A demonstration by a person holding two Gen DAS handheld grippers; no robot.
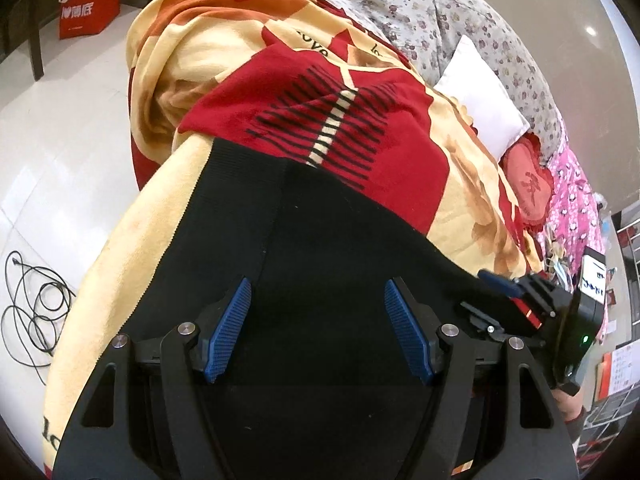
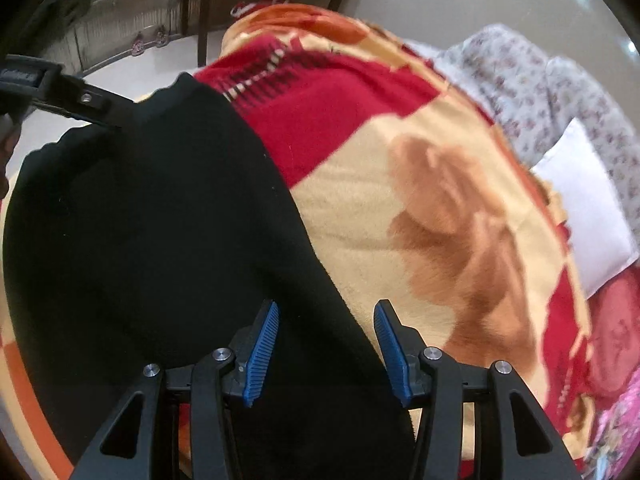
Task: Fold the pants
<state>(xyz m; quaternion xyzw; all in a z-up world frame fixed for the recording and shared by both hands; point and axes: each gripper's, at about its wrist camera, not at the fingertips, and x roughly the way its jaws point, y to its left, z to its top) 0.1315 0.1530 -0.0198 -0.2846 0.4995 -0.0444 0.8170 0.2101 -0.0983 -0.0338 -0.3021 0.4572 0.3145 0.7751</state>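
While both tools hang above dark cloth, the left gripper stands spread apart, its blue ribbed pads grasping nothing, with the black pants lying flat beneath the gap. The right gripper is likewise released, jaws wide, one pad over the pants and the other over bare blanket, so the garment's edge runs between them. In the left wrist view the right gripper shows at the pants' right side; whether it touches the cloth cannot be told. The pants rest on a red, cream and orange blanket that covers the bed, near its left edge, the ribbed hem pointing toward the blanket's middle. Farther up the bed lie a white pillow and a flowered sheet. On the floor beside the bed's left edge sit a coiled black cable and a red bag.
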